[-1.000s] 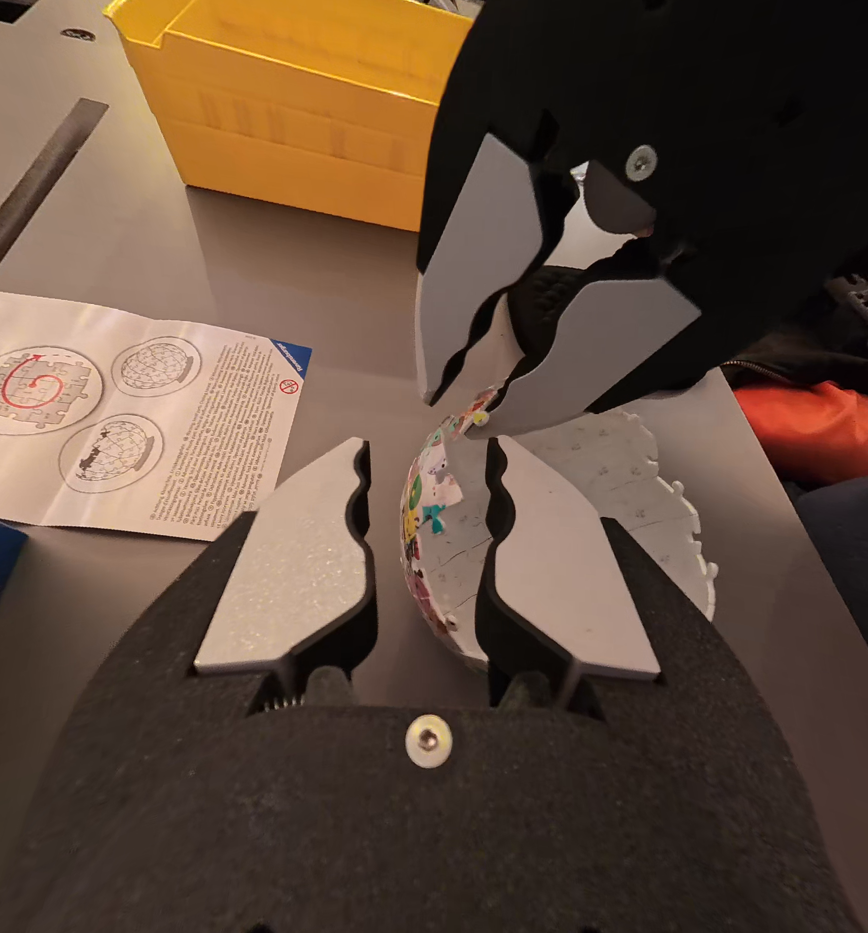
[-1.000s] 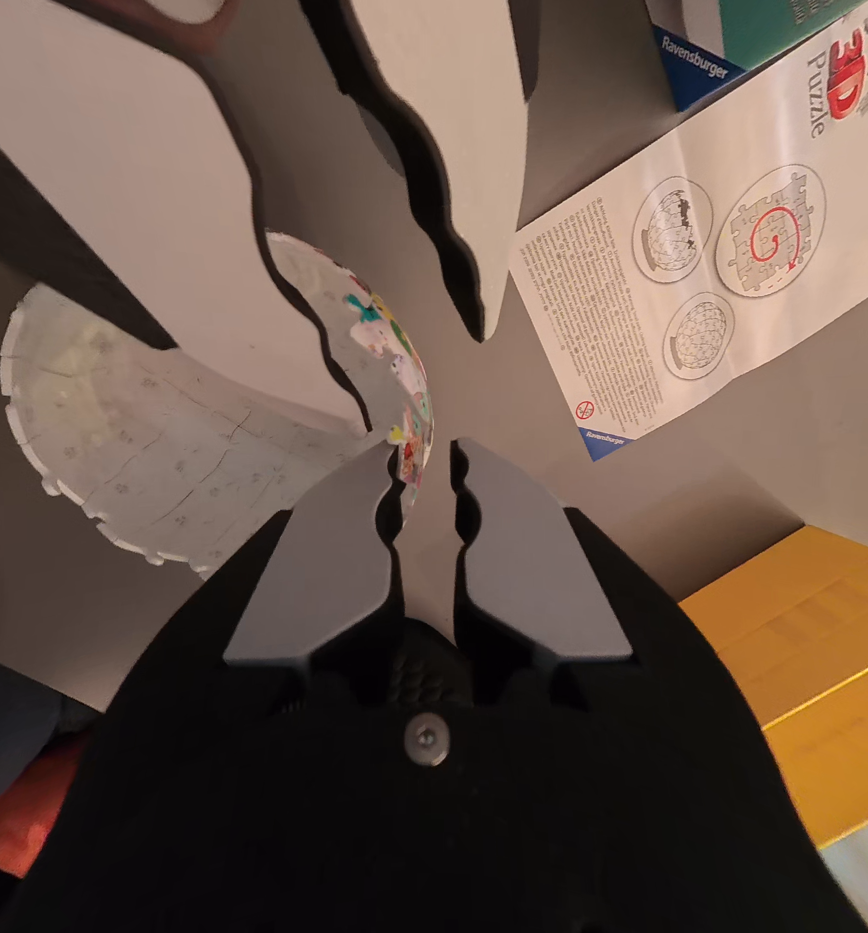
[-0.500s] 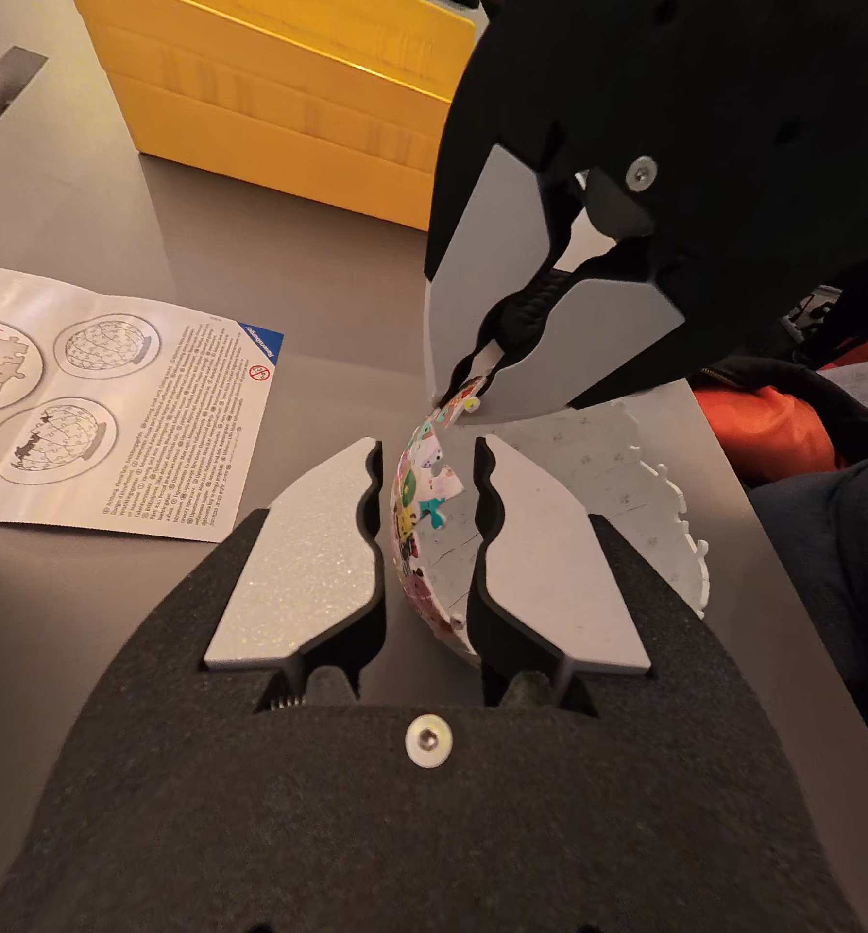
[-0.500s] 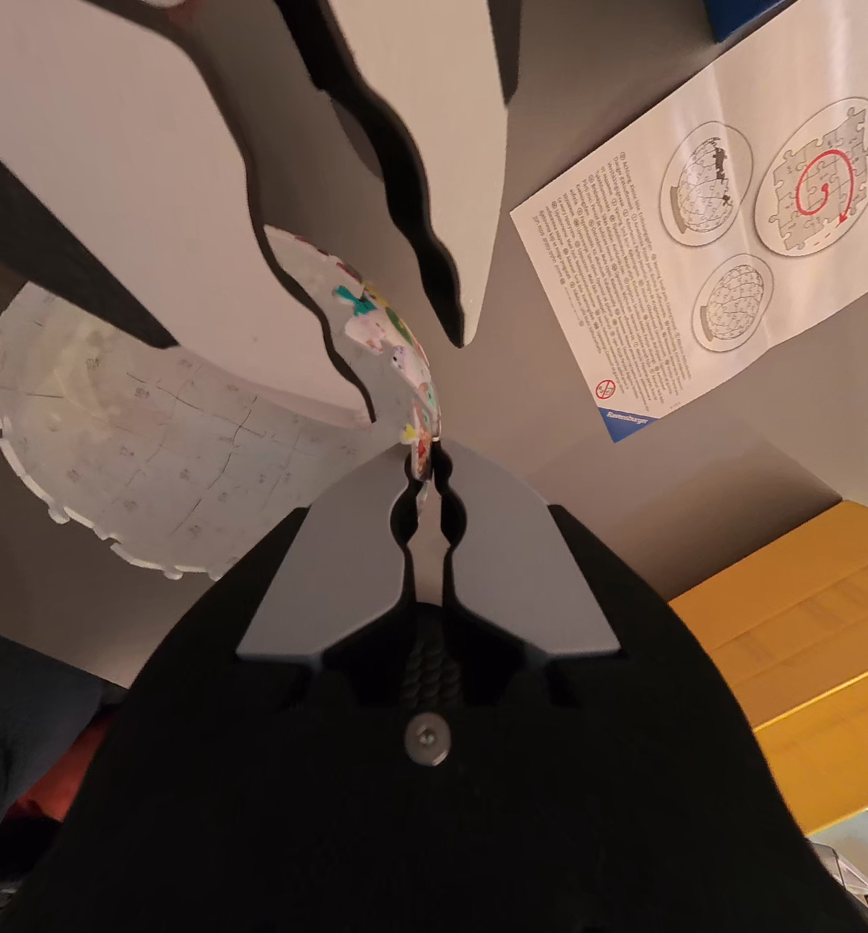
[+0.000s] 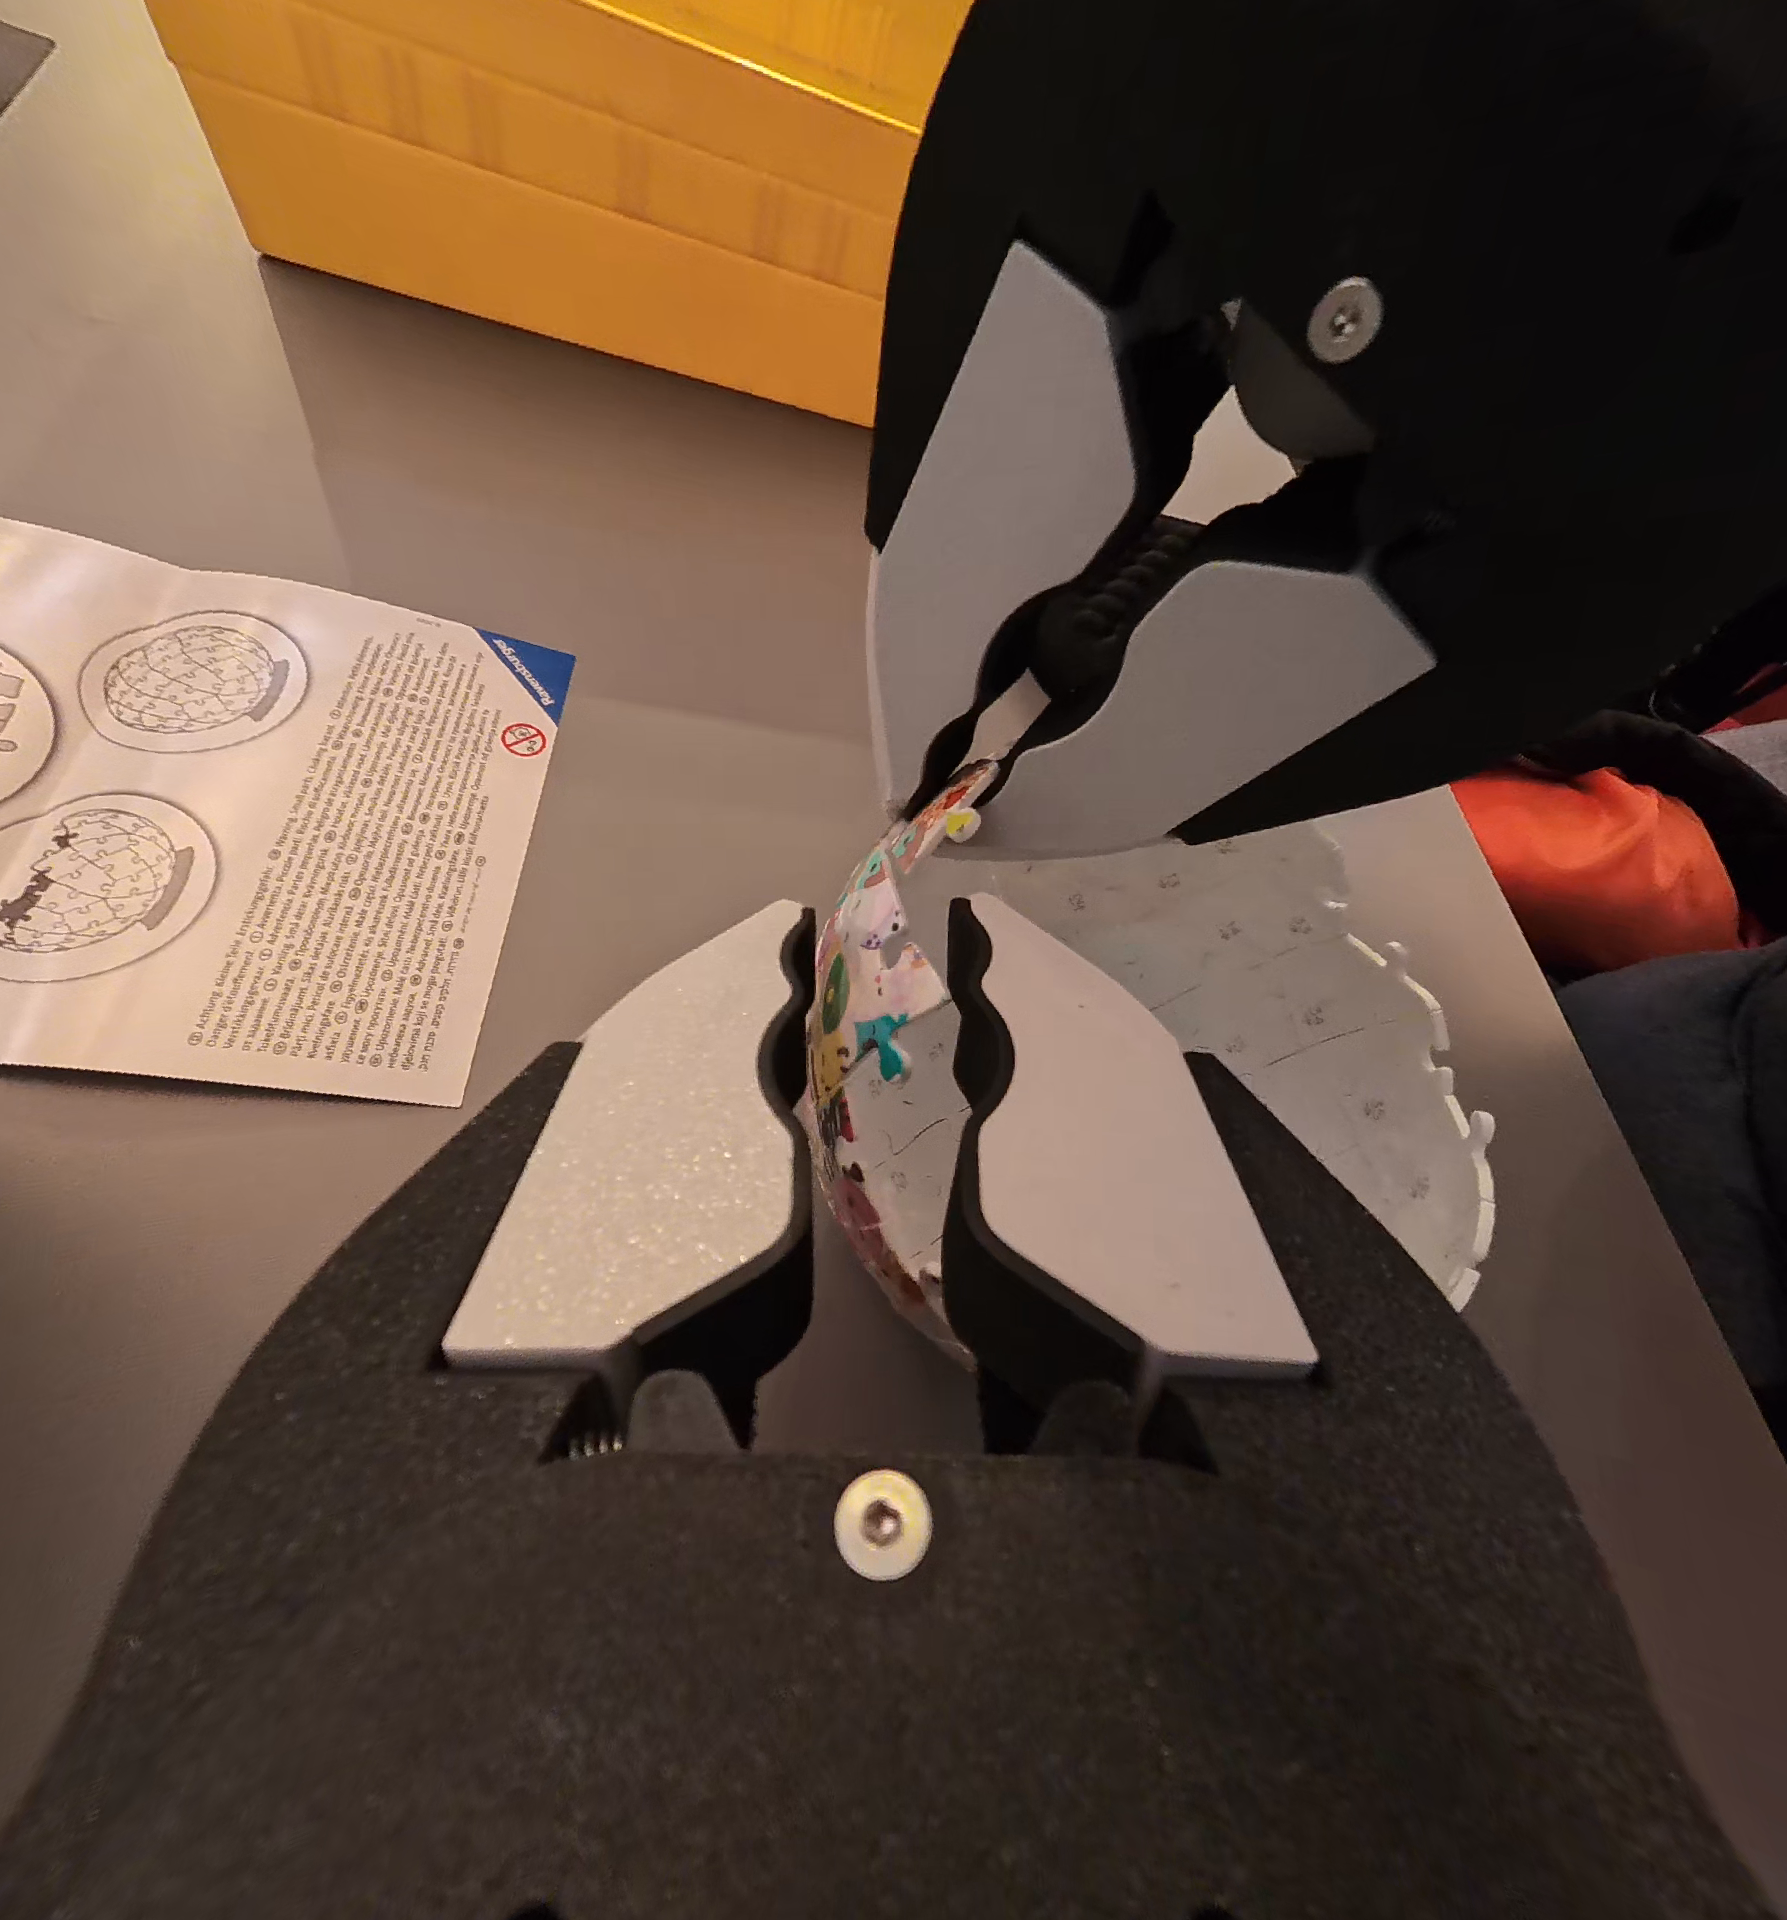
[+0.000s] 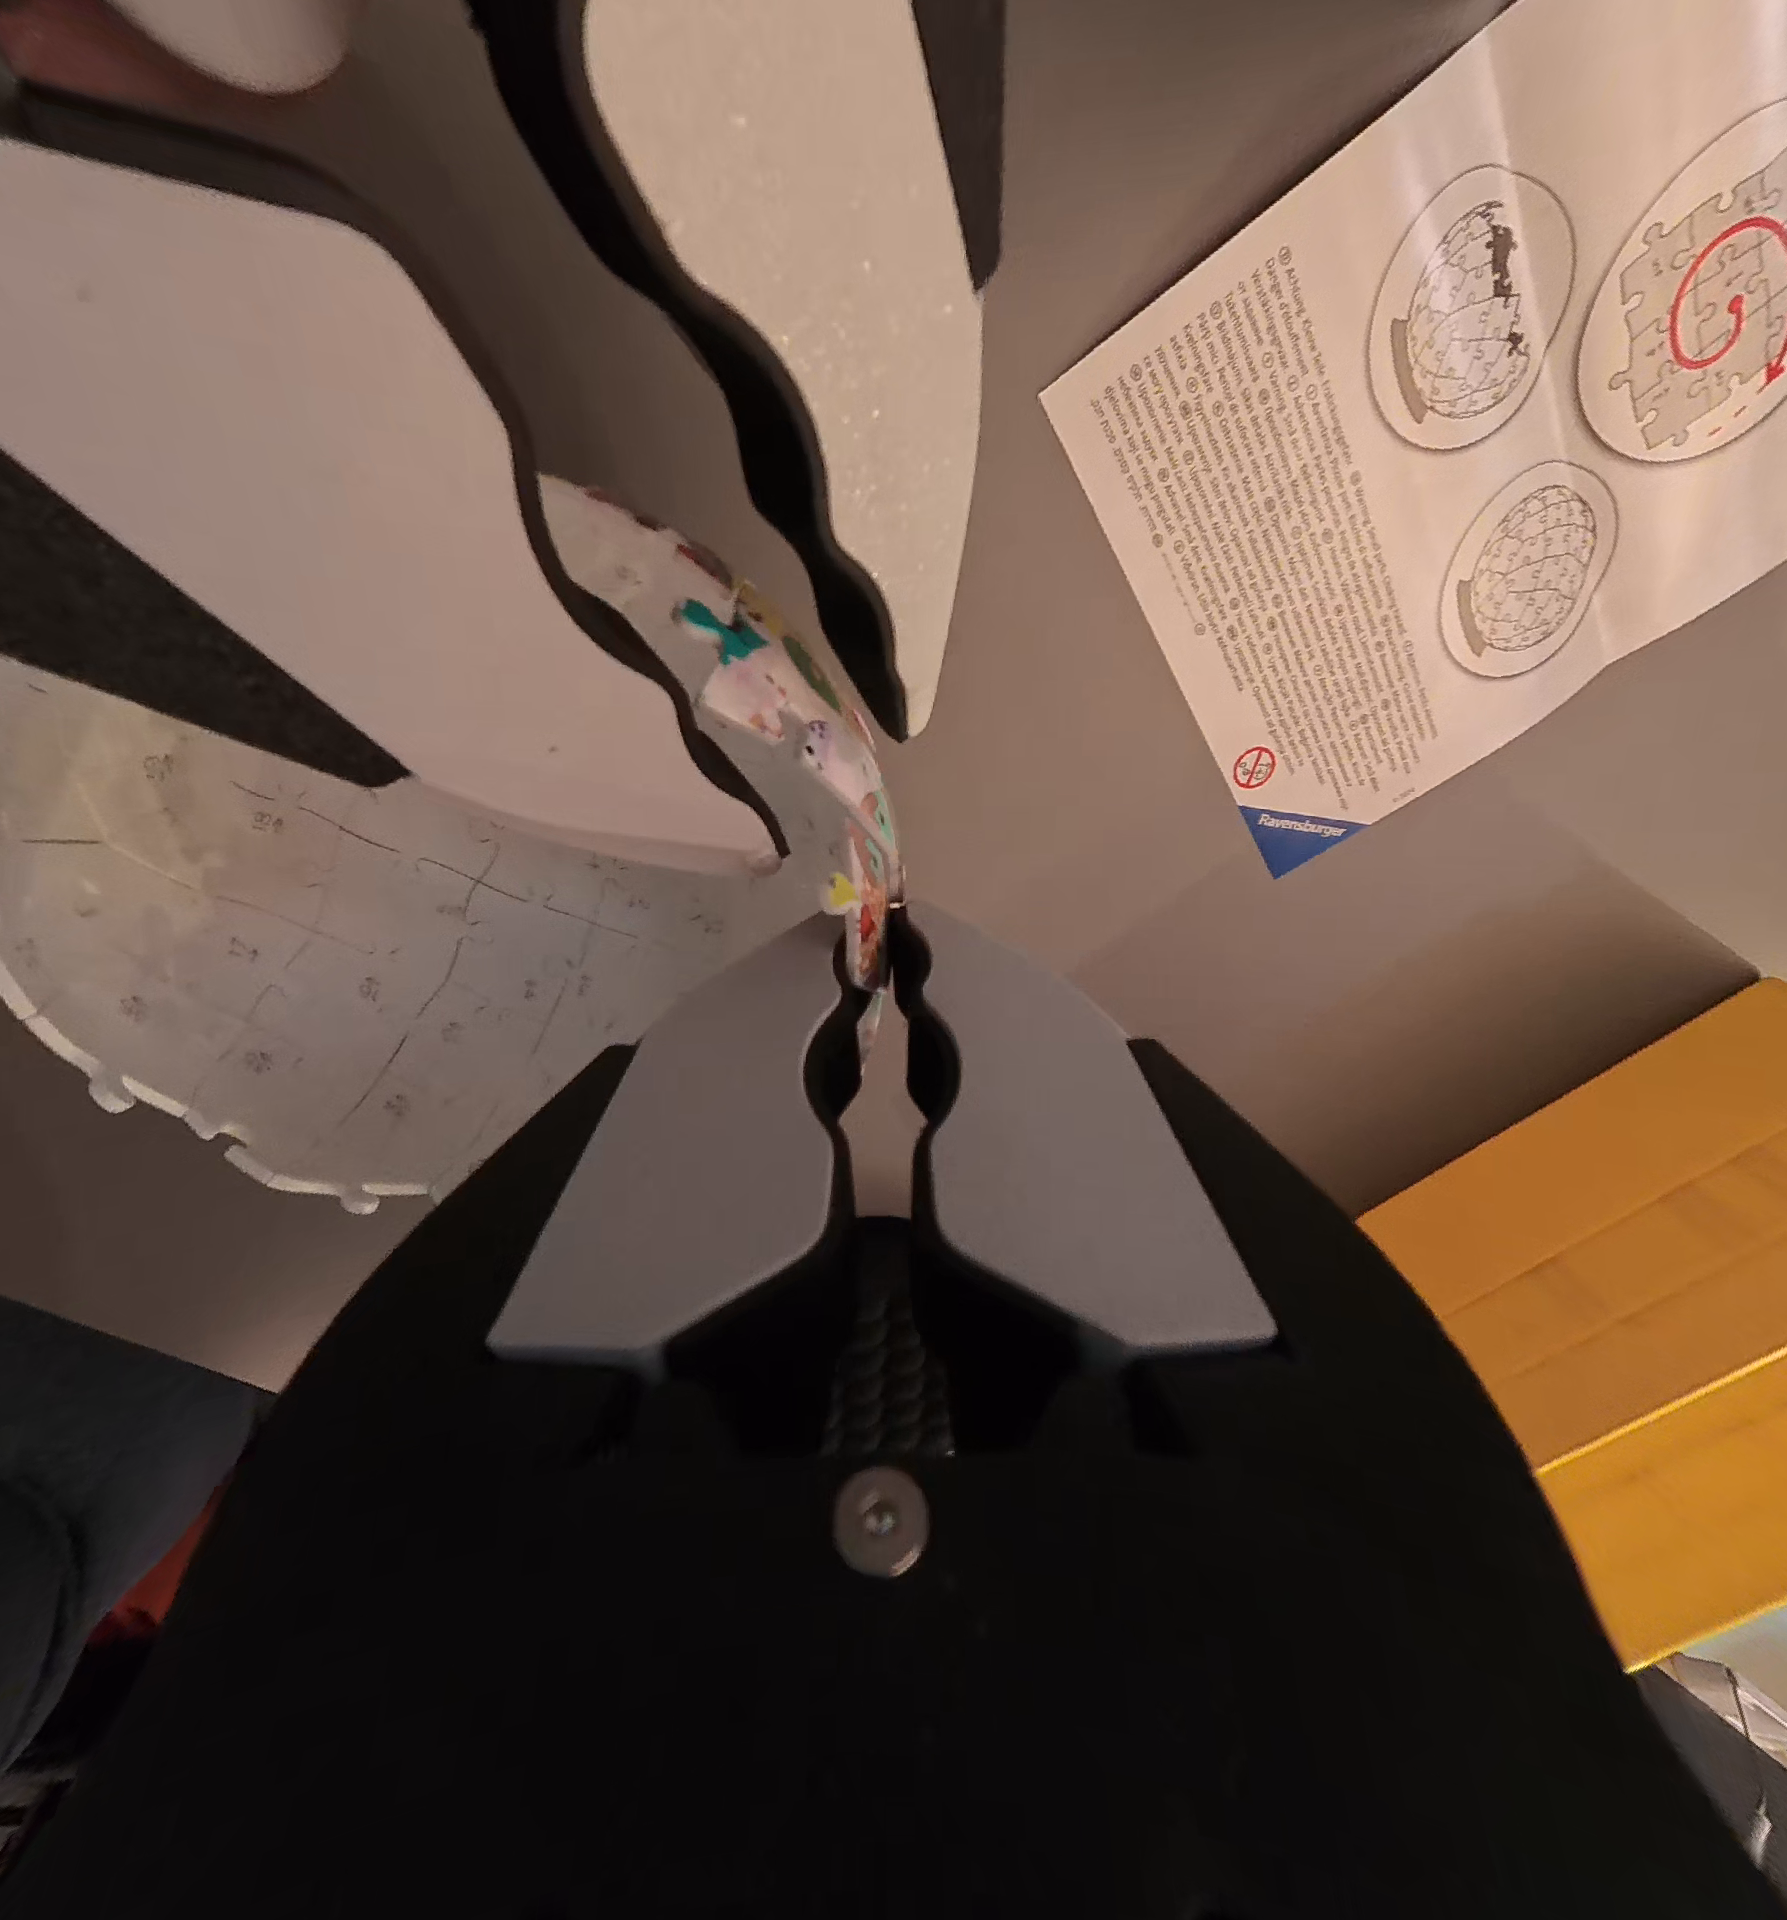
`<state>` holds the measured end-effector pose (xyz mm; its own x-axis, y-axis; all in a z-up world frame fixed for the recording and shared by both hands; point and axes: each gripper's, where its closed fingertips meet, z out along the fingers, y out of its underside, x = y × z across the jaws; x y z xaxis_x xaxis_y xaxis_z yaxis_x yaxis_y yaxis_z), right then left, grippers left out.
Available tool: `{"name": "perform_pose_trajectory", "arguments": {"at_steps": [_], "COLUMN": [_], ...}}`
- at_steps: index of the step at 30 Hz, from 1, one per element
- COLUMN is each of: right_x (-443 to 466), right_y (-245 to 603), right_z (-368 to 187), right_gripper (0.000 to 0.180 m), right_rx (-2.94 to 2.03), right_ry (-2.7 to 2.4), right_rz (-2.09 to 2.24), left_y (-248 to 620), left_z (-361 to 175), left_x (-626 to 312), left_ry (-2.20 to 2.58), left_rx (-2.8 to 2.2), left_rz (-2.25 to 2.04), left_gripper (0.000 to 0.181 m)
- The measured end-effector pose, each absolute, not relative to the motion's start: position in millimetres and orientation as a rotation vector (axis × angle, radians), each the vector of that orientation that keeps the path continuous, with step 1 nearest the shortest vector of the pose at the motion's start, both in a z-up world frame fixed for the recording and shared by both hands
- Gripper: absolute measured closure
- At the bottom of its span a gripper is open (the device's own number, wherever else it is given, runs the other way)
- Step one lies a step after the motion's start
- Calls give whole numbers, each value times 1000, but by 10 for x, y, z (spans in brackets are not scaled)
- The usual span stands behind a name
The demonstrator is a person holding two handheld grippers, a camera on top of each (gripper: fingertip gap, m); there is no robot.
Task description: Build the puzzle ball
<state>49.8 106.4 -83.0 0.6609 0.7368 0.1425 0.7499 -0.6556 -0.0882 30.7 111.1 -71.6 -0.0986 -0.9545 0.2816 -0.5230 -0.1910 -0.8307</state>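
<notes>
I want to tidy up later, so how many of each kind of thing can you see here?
Claws: 2, left claw, right claw
Half-built puzzle ball: 1
Instruction sheet: 1
Yellow bin: 1
Table: 1
Total: 6

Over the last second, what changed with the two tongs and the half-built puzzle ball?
The right tongs went from parted to shut on the rim of the puzzle ball shell. The left tongs narrowed around the shell's wall; contact is unclear. The instruction leaflet and yellow bin stayed put.
</notes>
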Motion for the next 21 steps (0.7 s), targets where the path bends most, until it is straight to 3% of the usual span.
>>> {"name": "perform_pose_trajectory", "arguments": {"at_steps": [6, 21], "right_x": [501, 472], "right_y": [1108, 1100], "right_z": [-810, -820], "right_gripper": [167, 173], "right_rx": [-2669, -2662], "right_ry": [-1281, -1249], "right_rz": [-185, -119], "left_y": [1100, 1071], "left_z": [-716, -719], "left_x": [309, 324], "left_ry": [1617, 1626], "left_rx": [-1716, -1709], "left_rz": [-1231, -1243], "left_gripper": [157, 157]}}
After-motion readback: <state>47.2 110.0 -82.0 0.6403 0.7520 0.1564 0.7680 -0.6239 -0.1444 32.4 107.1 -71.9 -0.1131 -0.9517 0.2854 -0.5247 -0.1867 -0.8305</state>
